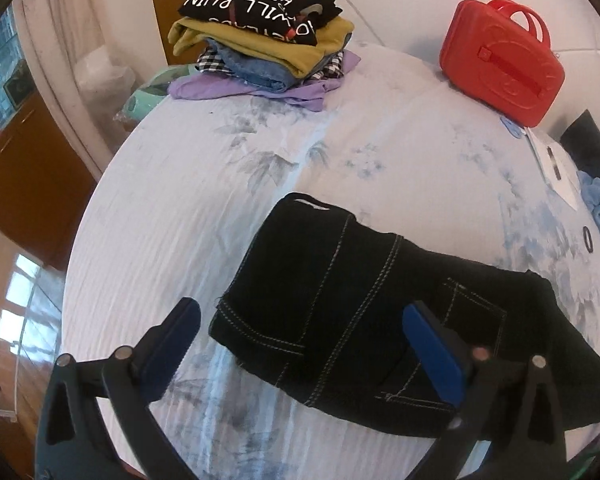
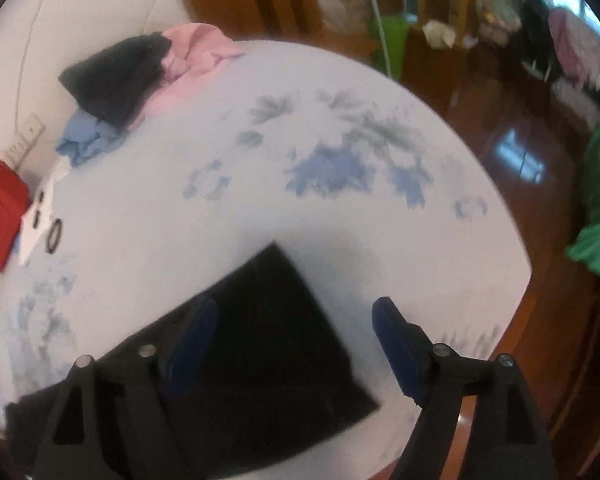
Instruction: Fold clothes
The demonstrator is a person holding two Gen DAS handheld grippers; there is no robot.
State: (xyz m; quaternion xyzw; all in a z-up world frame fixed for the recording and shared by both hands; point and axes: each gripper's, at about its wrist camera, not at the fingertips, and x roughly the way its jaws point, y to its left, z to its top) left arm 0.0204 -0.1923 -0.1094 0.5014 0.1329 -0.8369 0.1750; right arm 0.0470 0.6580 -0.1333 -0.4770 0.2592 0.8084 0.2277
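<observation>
Both claws hang wide open and empty over the black jeans point(image 1: 380, 320) — left claw point(image 1: 300, 344) above their left end, right claw point(image 2: 296, 344) above the right; I'd pinch both layers at the outer corners before lifting. The jeans lie folded on the bed point(image 1: 160, 220) at 6 o'clock — dark denim, pale stitching, far from the folded stack point(image 1: 260, 40) at 11 o'clock.

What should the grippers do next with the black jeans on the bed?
Probably lower the open left gripper and open right gripper onto the folded black jeans and close on them. They look already folded, neither gripper holds anything, and a pile of folded clothes waits across the bed.
</observation>
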